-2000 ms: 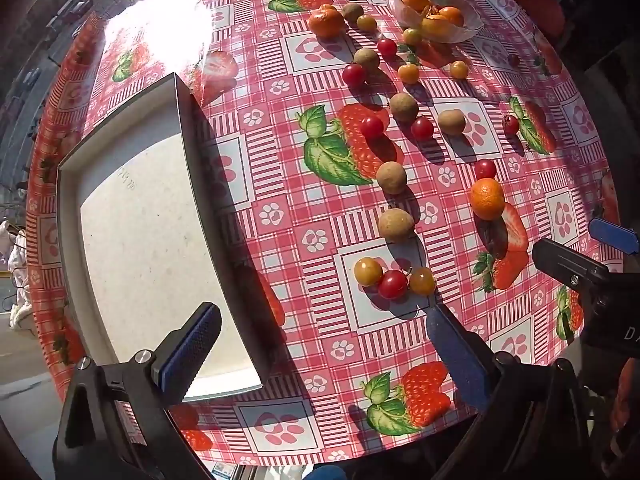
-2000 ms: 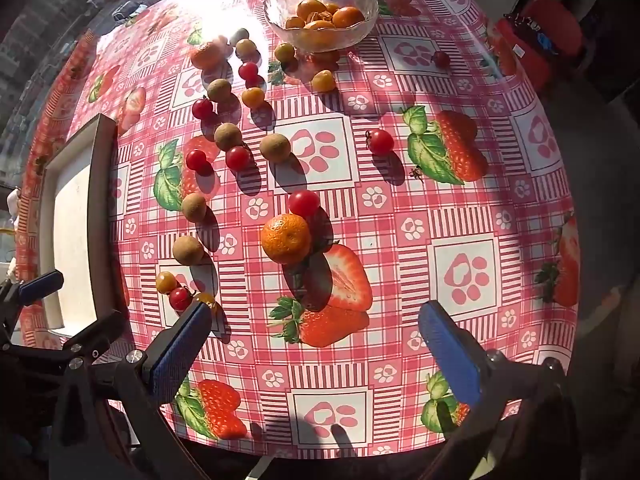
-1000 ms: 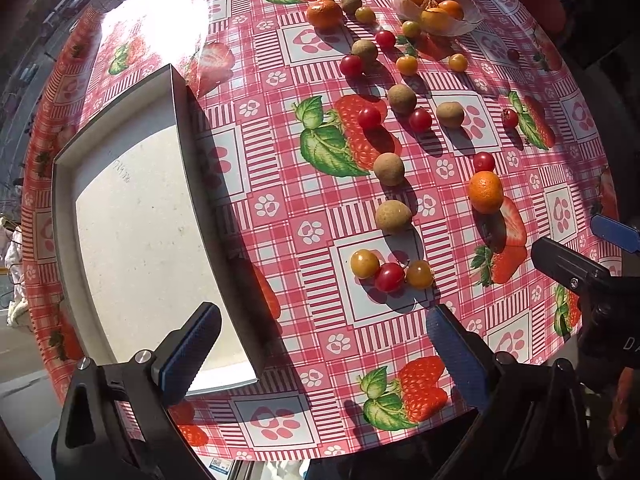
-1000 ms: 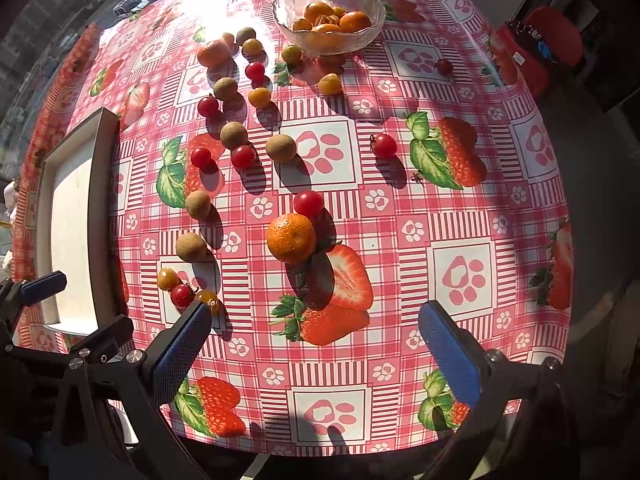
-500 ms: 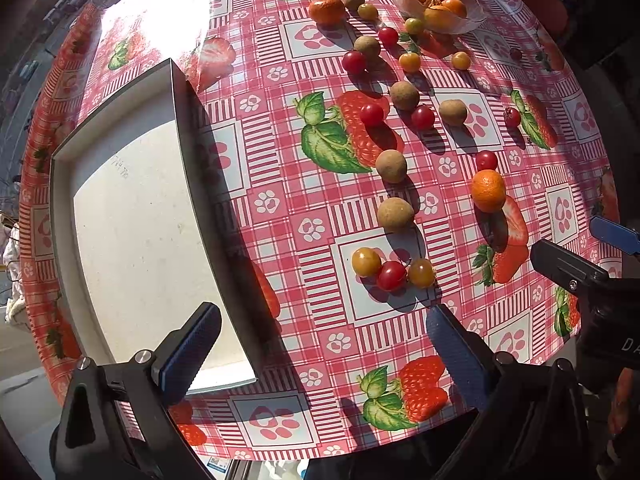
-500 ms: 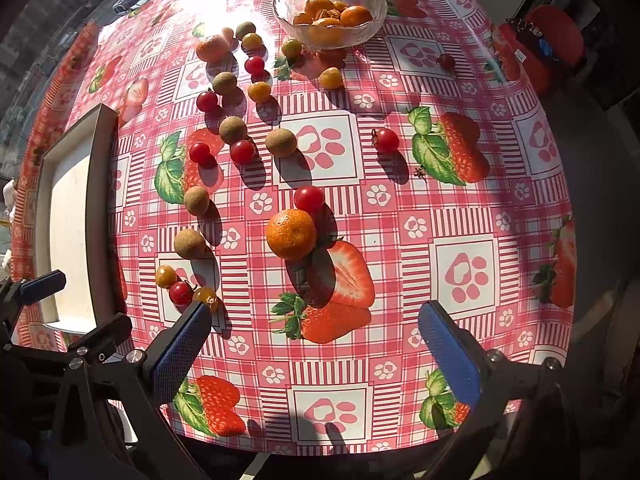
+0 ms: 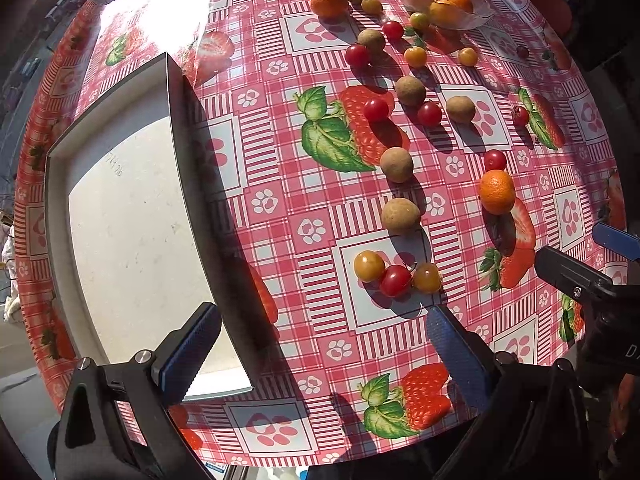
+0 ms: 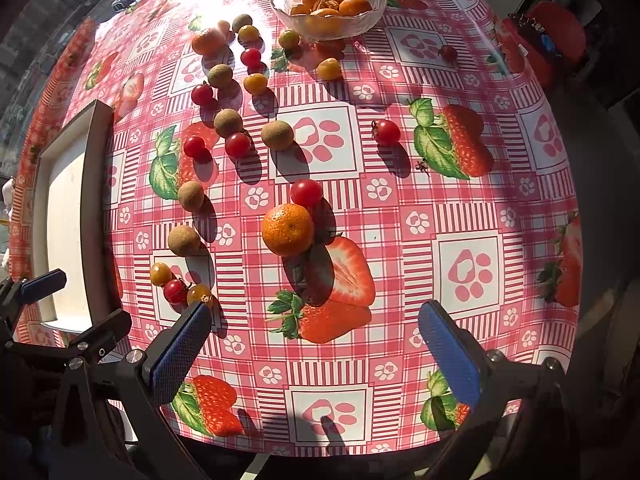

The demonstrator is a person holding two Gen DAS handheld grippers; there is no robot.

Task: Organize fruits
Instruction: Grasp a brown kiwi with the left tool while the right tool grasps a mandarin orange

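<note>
Steel tray [image 7: 120, 216] sits empty at the left edge of the table [image 8: 468, 208], and almost nothing has changed over the last two seconds: both views only drift slightly and no fruit has moved. The left gripper [image 7: 324, 344] hovers over the near edge with its jaws spread wide, holding nothing. Just ahead of it lies a cluster of three cherry tomatoes [image 7: 394, 274], with brown longans [image 7: 400, 210] beyond. Further right, a mandarin [image 8: 288, 229] rests mid-table, touching a red tomato [image 8: 306, 193]. The right gripper [image 8: 316, 344] is likewise wide apart and empty. At the far edge, the glass bowl [image 8: 362, 24] holds orange fruit. Sorting, I judge, has hardly begun.
</note>
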